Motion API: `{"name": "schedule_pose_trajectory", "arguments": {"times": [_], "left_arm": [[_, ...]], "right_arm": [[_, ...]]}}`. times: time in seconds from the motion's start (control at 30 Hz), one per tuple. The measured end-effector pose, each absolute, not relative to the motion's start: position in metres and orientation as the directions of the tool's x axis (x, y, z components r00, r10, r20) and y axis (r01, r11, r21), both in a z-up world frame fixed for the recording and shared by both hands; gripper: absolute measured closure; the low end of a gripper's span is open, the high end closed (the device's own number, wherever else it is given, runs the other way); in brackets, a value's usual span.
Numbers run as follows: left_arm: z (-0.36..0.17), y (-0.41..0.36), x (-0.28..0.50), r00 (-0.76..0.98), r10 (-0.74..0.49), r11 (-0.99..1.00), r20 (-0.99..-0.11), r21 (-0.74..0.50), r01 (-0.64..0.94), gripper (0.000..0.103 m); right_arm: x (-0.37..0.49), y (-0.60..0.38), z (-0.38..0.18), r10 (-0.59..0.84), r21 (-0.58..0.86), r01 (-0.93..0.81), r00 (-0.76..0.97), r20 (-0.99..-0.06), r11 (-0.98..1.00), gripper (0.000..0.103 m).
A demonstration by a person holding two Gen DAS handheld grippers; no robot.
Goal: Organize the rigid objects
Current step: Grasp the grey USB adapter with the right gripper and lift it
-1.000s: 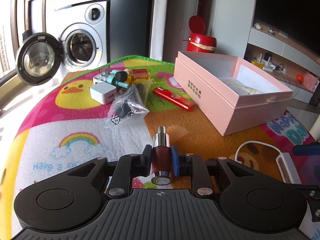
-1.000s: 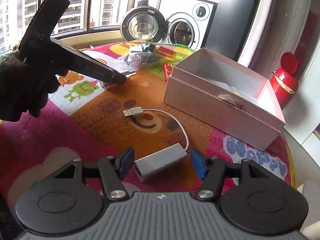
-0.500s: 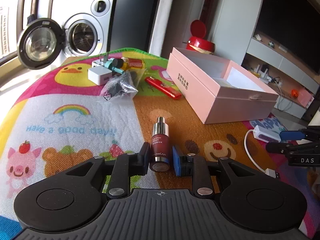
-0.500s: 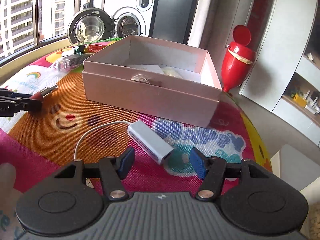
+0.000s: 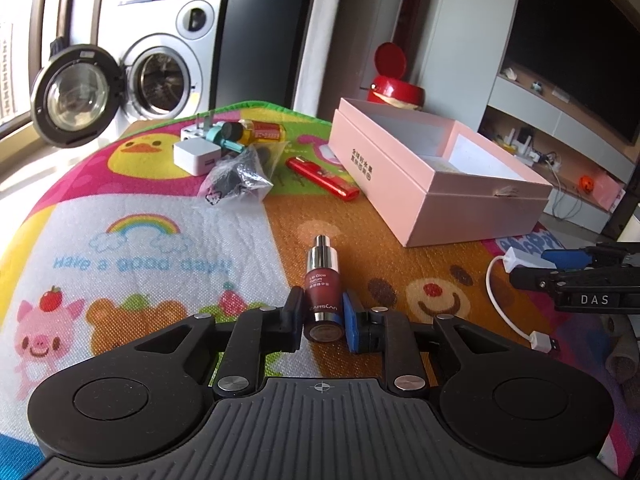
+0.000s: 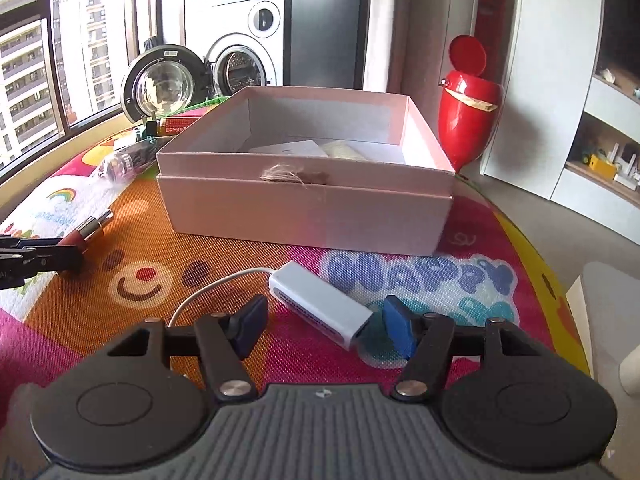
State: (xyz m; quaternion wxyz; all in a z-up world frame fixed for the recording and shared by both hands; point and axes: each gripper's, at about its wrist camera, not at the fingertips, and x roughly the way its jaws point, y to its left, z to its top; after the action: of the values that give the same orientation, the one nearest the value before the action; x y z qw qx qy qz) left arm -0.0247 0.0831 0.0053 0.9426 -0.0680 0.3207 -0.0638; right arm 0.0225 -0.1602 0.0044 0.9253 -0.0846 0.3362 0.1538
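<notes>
My left gripper (image 5: 322,314) is shut on a dark red serum bottle (image 5: 322,282) with a silver neck, held low over the play mat; the bottle also shows in the right wrist view (image 6: 80,232). My right gripper (image 6: 320,330) is open around a white USB adapter (image 6: 320,306) with a white cable (image 6: 212,284), which lies on the mat between the fingers. The open pink box (image 6: 308,204) stands just beyond it and holds a few pale items; it also shows in the left wrist view (image 5: 436,184).
At the mat's far side lie a red lighter (image 5: 322,178), a plastic bag with dark parts (image 5: 240,178), a white charger (image 5: 196,156), a teal tool and a yellow-red bottle (image 5: 262,132). A red bin (image 6: 468,96) stands behind the box. The mat edge drops off at right.
The left gripper has pulled back a little with the bottle. The right gripper has moved closer to the adapter, which now lies between its open fingers.
</notes>
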Motion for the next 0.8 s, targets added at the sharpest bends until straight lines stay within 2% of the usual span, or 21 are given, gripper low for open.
{"name": "schedule_pose_trajectory", "arguments": {"times": [0.1, 0.17, 0.3, 0.5, 0.6, 0.67, 0.8], "left_arm": [[0.007, 0.080, -0.018, 0.775, -0.157, 0.986, -0.612, -0.142, 0.087, 0.079], [0.010, 0.076, -0.009, 0.757, -0.145, 0.989, -0.638, -0.112, 0.095, 0.079], [0.017, 0.068, 0.012, 0.708, -0.131, 0.990, -0.694, -0.054, 0.130, 0.078], [0.019, 0.071, 0.037, 0.674, -0.155, 0.987, -0.722, -0.083, 0.138, 0.078], [0.018, 0.066, 0.033, 0.686, -0.143, 0.986, -0.713, -0.041, 0.163, 0.079], [0.016, 0.060, 0.021, 0.710, -0.138, 0.980, -0.691, 0.008, 0.199, 0.079], [0.014, 0.047, -0.019, 0.733, -0.195, 0.951, -0.652, 0.059, 0.305, 0.079]], "right_arm": [[0.034, -0.157, 0.008, 0.285, -0.036, -0.413, 0.686, -0.669, 0.910, 0.048], [0.034, -0.154, 0.011, 0.303, -0.049, -0.454, 0.668, -0.679, 0.890, 0.059], [0.025, -0.151, 0.010, 0.320, -0.073, -0.491, 0.665, -0.675, 0.868, 0.064], [0.022, -0.154, 0.009, 0.336, -0.069, -0.504, 0.664, -0.667, 0.861, 0.064], [0.019, -0.153, 0.009, 0.336, -0.081, -0.515, 0.662, -0.670, 0.854, 0.069], [0.014, -0.152, 0.011, 0.340, -0.088, -0.532, 0.651, -0.679, 0.842, 0.083], [-0.005, -0.156, 0.017, 0.320, -0.113, -0.535, 0.647, -0.692, 0.837, 0.083]]}}
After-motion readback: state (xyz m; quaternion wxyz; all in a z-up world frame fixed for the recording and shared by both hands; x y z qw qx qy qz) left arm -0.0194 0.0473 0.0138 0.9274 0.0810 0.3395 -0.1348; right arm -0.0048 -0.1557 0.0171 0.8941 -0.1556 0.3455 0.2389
